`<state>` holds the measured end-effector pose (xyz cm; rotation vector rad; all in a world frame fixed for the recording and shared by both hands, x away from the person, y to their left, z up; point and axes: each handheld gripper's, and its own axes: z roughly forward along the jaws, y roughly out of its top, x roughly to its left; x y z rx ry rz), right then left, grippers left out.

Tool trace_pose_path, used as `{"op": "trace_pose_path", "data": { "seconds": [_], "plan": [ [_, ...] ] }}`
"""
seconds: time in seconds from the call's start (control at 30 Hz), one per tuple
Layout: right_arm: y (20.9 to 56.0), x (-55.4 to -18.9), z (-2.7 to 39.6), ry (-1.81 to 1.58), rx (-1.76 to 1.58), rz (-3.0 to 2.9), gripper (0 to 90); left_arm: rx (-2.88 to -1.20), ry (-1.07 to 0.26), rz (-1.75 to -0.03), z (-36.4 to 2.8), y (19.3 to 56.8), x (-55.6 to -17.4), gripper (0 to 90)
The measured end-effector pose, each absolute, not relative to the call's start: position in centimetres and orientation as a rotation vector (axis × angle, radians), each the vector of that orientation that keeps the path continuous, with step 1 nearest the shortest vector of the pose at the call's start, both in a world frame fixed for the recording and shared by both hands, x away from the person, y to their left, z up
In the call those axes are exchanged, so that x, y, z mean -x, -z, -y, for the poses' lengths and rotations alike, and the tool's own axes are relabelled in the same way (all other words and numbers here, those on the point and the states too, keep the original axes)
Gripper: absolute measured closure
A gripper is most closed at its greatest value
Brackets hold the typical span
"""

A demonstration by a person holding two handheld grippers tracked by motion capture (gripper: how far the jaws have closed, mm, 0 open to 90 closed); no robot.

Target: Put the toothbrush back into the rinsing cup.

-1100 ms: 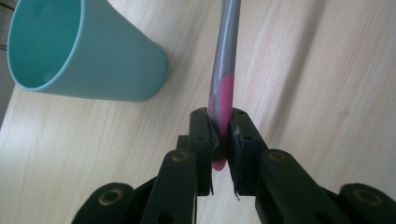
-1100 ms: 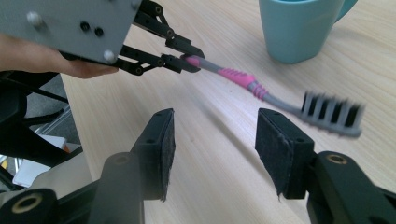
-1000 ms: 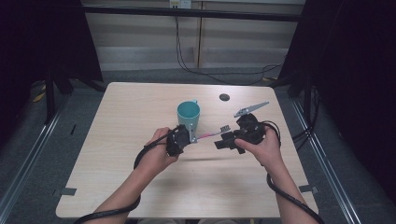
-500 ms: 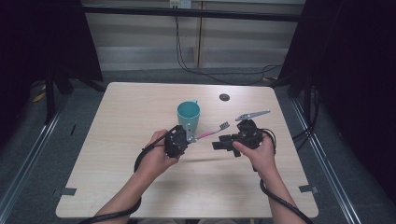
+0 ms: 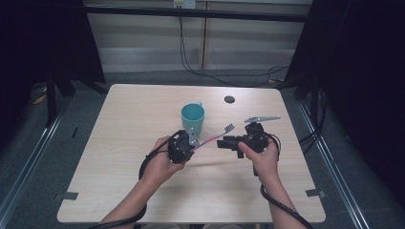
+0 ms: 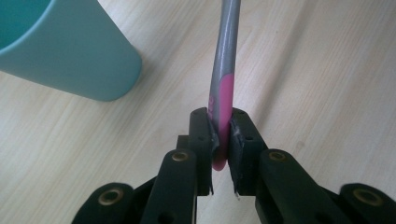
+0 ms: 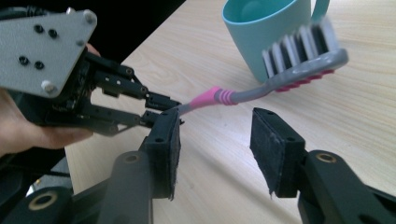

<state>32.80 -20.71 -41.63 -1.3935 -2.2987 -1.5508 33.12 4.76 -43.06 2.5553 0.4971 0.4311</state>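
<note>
Beside teal mug: toothbrush pinched in left gripper; right gripper spread, just narrowing, empty; placing into mug pending.

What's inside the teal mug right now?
The teal mug looks empty as far as its inside shows; the bottom is hidden by its wall. The toothbrush stays outside, held in the left gripper.
</note>
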Motion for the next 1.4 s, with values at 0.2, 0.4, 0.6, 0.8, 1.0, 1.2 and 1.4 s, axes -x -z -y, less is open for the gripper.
{"op": "trace_pose_path", "data": {
  "seconds": [0.2,0.4,0.6,0.8,1.0,1.2,1.4],
  "plan": [
    [42.1,-32.9,20.7,1.590,1.425,2.267,55.5,-2.527,-0.384,-0.535,-4.7,43.6,-32.8,81.5],
    [42.3,-32.9,20.7,1.622,1.440,2.237,58.2,-2.493,-0.342,-0.562,-4.7,43.8,-32.8,81.5],
    [42.3,-32.9,20.8,1.668,1.466,2.199,61.2,-2.481,-0.319,-0.565,-4.5,43.7,-32.7,81.5],
    [42.5,-32.9,20.9,1.714,1.490,2.160,64.2,-2.469,-0.304,-0.570,-4.3,43.8,-32.7,81.5],
    [42.6,-32.9,21.1,1.765,1.512,2.109,66.2,-2.460,-0.293,-0.579,-4.3,43.5,-32.6,81.5],
    [42.7,-32.9,21.2,1.803,1.525,2.073,68.0,-2.429,-0.274,-0.605,-4.1,43.6,-32.5,81.4],
    [42.9,-33.0,21.0,1.858,1.545,2.014,72.6,-2.409,-0.254,-0.625,-3.9,43.7,-32.3,81.4]
  ]
}}
